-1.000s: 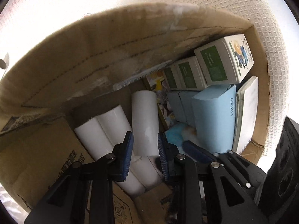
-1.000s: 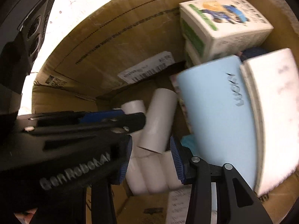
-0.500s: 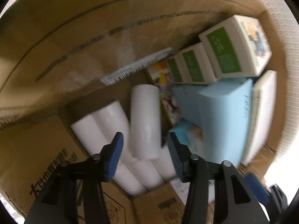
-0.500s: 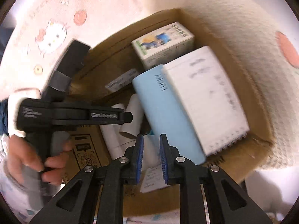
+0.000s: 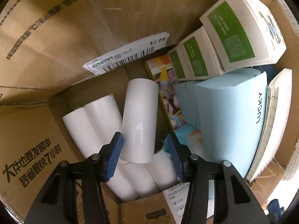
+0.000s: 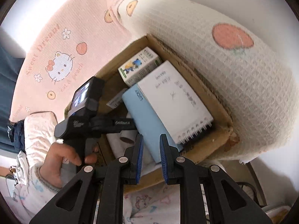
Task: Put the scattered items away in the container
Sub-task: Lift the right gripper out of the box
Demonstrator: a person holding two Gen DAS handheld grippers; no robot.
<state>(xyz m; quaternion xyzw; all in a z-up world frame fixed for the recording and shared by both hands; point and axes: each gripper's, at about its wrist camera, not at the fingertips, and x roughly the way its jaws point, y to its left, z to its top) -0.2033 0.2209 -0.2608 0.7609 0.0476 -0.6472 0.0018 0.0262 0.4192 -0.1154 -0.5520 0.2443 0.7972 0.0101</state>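
While my left tool sits deep in the box, these are the findings.

Left wrist view, left gripper (image 5: 143, 156): jaws wide apart, holding nothing; the white roll (image 5: 139, 119) lies loose between the pads, propped aslant on other white rolls (image 5: 89, 127).
Risk: closing or lifting carelessly could snag it and drag it out of the cardboard box (image 5: 56, 28).
Stack: green-labelled cartons (image 5: 235, 37) lean over the light-blue Lucky pack (image 5: 229, 117); a knock may topple them.

Right wrist view, right gripper (image 6: 151, 158): jaws narrowly parted, empty, above the box rim.
Notebook: spiral notebook (image 6: 173, 100) rests atop the pack, could slide.
Risk: my grippers colliding.
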